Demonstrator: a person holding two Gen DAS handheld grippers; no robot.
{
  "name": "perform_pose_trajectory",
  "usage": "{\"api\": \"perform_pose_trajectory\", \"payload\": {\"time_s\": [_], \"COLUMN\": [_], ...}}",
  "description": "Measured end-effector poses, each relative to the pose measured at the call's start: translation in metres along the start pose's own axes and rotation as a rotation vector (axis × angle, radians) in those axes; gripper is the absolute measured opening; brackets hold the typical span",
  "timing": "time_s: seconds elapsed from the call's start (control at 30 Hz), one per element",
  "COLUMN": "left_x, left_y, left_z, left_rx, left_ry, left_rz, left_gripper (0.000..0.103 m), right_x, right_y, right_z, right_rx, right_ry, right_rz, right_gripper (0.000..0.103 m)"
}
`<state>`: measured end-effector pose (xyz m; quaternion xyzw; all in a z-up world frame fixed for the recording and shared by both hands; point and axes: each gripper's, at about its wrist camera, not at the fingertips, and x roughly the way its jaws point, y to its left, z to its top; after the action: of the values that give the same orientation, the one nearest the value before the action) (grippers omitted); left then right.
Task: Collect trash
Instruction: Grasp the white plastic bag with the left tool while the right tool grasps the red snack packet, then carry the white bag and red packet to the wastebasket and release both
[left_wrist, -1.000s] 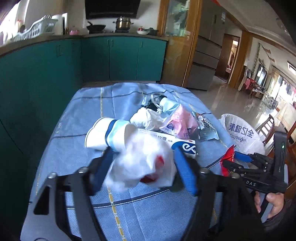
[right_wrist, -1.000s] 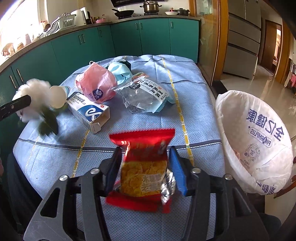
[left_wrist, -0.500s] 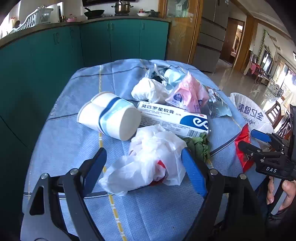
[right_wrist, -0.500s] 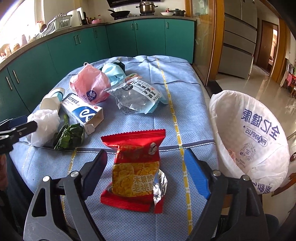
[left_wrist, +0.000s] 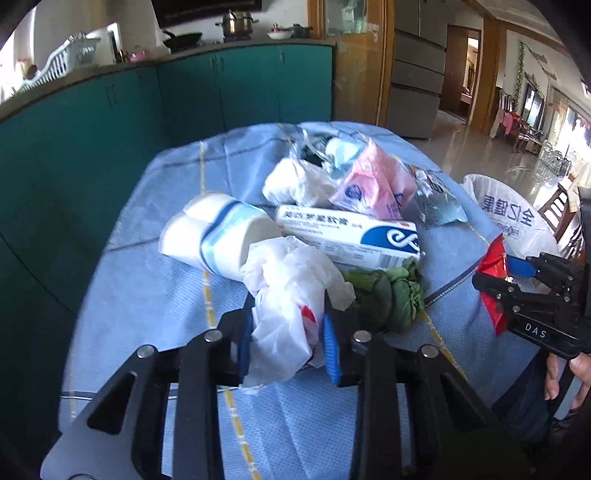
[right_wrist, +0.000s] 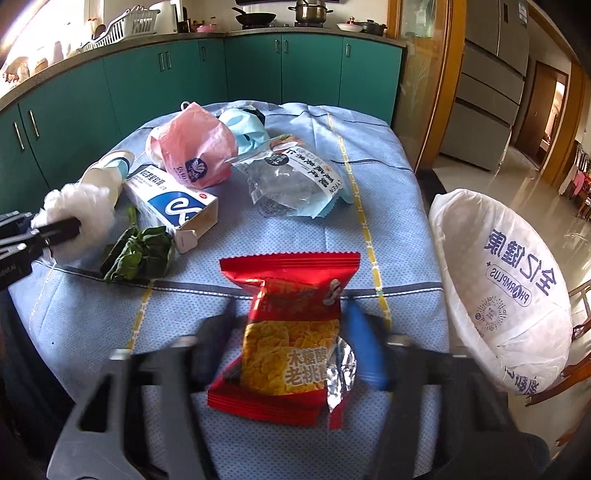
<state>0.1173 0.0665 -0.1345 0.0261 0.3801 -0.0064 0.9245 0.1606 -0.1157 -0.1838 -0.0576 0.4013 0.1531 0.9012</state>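
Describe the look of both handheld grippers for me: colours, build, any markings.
Both are black linkage frames with silver pivot bolts and blue finger pads. The left gripper shows cut-out arms. The right gripper, seen side-on from the left wrist camera, carries white "DAS" lettering on its body; a bare hand grips its handle.

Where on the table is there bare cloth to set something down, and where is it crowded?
Bare cloth lies along the near-left edge of the tablecloth, left of the white plastic wad, and on the right strip between the clear food wrapper and trash bag. It is crowded around the medicine box, pink bag and paper cup.
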Motion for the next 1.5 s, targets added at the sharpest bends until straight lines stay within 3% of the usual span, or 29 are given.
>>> {"api": "perform_pose_trajectory", "payload": {"time_s": [0.17, 0.37, 0.57, 0.77, 1.0, 1.17, 1.27, 1.4, 1.47, 1.5], "left_x": [-0.029, -0.06, -0.079, -0.067, -0.049, -0.026, -0.016, 0.002, 0.01, 0.013], "left_y": [0.014, 0.028, 0.022, -0.006, -0.047, -0.091, -0.118, -0.15, -0.165, -0.172], "left_z": [0.007, 0.018, 0.041, 0.054, 0.07, 0.08, 0.085, 0.092, 0.094, 0.094], "left_rx": [-0.028, -0.098, -0.137, -0.108, -0.051, 0.002, 0.046, 0.063, 0.076, 0.083], "left_ry": [-0.085, -0.185, -0.252, -0.24, -0.222, -0.182, -0.173, -0.132, -0.108, -0.097], "left_rz": [0.05, 0.059, 0.052, -0.006, -0.093, -0.169, -0.207, -0.29, -0.33, -0.352], "left_gripper": [0.032, 0.032, 0.032, 0.032, 0.032, 0.032, 0.032, 0.032, 0.032, 0.032], "right_x": [-0.008, -0.029, -0.059, -0.071, -0.065, -0.038, -0.021, -0.019, -0.021, -0.022], "right_y": [0.0, -0.005, -0.025, -0.062, -0.139, -0.204, -0.221, -0.222, -0.224, -0.226], "right_z": [0.002, 0.017, 0.062, 0.067, 0.044, 0.013, 0.002, 0.004, 0.002, 0.001], "right_rx": [0.005, 0.0, -0.014, 0.07, 0.218, 0.444, 0.506, 0.485, 0.496, 0.505], "right_ry": [-0.032, -0.105, -0.218, -0.278, -0.239, -0.172, -0.105, -0.11, -0.107, -0.114], "right_rz": [0.0, -0.011, -0.035, -0.081, -0.205, -0.251, -0.284, -0.293, -0.306, -0.311], "right_gripper": [0.046, 0.046, 0.046, 0.046, 0.046, 0.046, 0.046, 0.047, 0.054, 0.07]}}
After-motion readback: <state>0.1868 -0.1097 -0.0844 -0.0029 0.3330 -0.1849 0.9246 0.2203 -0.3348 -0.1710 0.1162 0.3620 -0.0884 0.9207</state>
